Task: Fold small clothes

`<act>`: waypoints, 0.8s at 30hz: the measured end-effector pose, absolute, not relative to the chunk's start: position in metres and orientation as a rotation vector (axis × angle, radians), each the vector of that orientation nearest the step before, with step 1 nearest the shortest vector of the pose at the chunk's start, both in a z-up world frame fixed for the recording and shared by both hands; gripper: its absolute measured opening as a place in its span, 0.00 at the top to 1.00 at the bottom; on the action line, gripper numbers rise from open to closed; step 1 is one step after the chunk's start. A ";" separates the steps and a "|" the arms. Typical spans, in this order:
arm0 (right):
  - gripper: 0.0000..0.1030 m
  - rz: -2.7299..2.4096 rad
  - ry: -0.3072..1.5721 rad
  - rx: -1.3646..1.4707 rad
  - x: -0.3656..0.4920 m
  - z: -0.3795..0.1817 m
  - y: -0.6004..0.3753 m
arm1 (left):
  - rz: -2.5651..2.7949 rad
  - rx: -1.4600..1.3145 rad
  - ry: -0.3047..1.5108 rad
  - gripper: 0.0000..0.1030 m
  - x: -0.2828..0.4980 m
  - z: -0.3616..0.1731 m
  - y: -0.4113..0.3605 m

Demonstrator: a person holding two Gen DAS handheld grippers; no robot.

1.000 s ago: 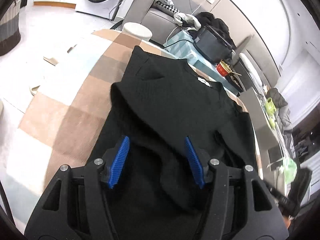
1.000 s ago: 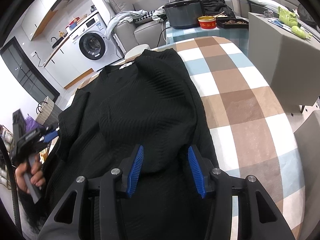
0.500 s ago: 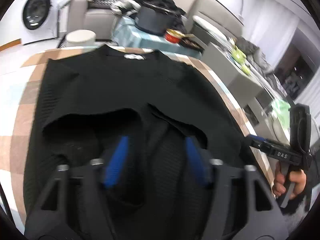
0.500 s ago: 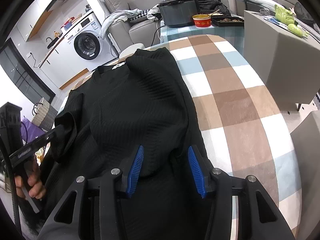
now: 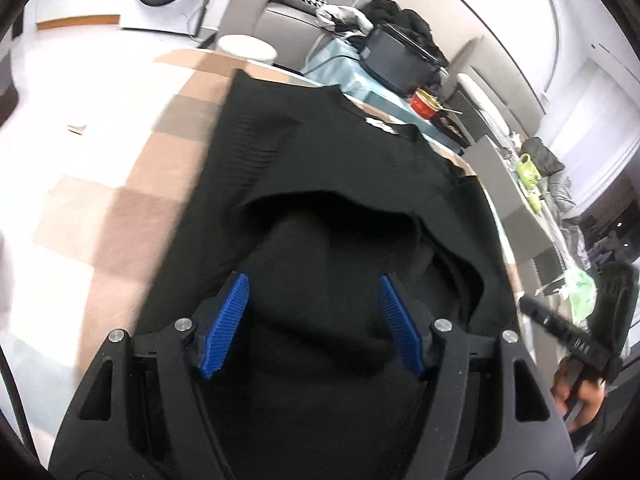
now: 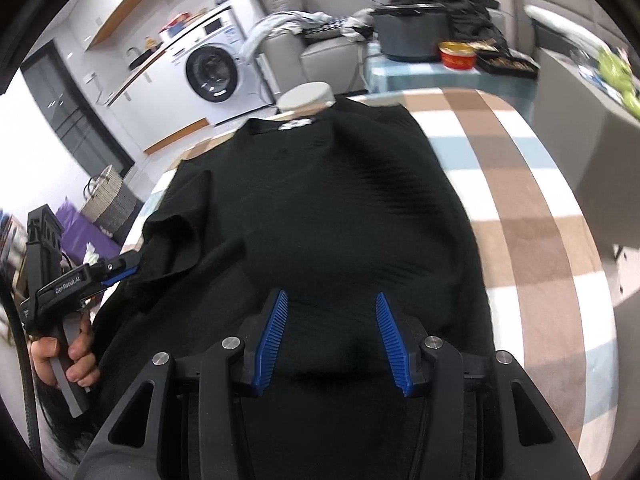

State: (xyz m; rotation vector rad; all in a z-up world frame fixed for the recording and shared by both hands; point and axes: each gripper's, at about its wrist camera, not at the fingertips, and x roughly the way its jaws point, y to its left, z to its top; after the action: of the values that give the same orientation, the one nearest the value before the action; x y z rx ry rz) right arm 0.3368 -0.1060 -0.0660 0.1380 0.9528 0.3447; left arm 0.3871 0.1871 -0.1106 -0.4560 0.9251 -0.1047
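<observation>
Sweater [image 5: 320,168], black and ribbed, lies across the checked tablecloth [image 5: 120,208], filling the middle of both views with its collar toward the top of the frame. Half a second ago the left wrist view faced the garment square on; now it has swung so the tablecloth shows along the left of the frame again. A raised flap of cloth arches just above the left gripper [image 5: 312,320] and drapes down between its blue pads [image 5: 226,332].

In the right wrist view the left gripper [image 6: 120,270] sits at the lower left of the frame. It has come nearer to the sleeve than before, and its tip now meets the sleeve's edge. From there its jaws look nearly closed, while its own camera shows them spread wide. I cannot tell whether it has hold of the fabric.

The right gripper [image 6: 332,336] stands wide open over the sweater's lower part, with black cloth lying between and under its fingers, gripping nothing, much as it did before.

Sweater hem is hidden beneath both gripper bodies. The left view is blurred along its left side.
</observation>
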 end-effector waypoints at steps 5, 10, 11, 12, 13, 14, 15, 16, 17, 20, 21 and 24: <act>0.53 0.278 0.962 0.094 0.335 -0.070 -0.118 | 0.047 -0.356 0.921 0.32 0.344 -0.110 0.217; 0.47 0.188 1.019 0.124 0.339 -0.088 -0.145 | 0.085 -0.280 0.981 0.31 0.326 -0.127 0.234; 0.47 0.183 1.025 0.128 0.340 -0.090 -0.146 | 0.076 -0.276 0.991 0.31 0.326 -0.131 0.233; 0.47 0.191 1.027 0.130 0.339 -0.091 -0.145 | 0.069 -0.266 1.002 0.35 0.326 -0.136 0.230; 0.47 0.203 1.023 0.127 0.339 -0.090 -0.142 | 0.073 -0.243 0.995 0.35 0.325 -0.138 0.227; 0.47 0.221 1.016 0.121 0.339 -0.087 -0.135 | 0.074 -0.219 0.982 0.46 0.321 -0.138 0.225; 0.47 0.241 1.008 0.113 0.339 -0.084 -0.128 | 0.080 -0.188 0.981 0.56 0.321 -0.139 0.221; 0.47 0.257 1.002 0.107 0.339 -0.082 -0.123 | 0.089 -0.169 0.980 0.65 0.321 -0.140 0.220; 0.47 0.277 0.996 0.097 0.340 -0.079 -0.114 | 0.095 -0.155 0.975 0.81 0.320 -0.139 0.217; 0.47 0.343 0.986 0.066 0.346 -0.070 -0.083 | 0.061 -0.169 0.968 0.95 0.314 -0.136 0.215; 0.47 0.355 0.982 0.059 0.346 -0.067 -0.075 | 0.049 -0.182 0.964 0.95 0.309 -0.134 0.216; 0.47 0.405 0.968 0.040 0.353 -0.062 -0.049 | 0.005 -0.241 0.957 0.96 0.296 -0.129 0.223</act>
State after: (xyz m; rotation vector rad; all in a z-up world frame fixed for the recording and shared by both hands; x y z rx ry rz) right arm 0.3531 -0.0487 -0.0619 0.0402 0.9685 0.4052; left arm 0.2957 0.2227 -0.1295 -0.2415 0.9569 0.0054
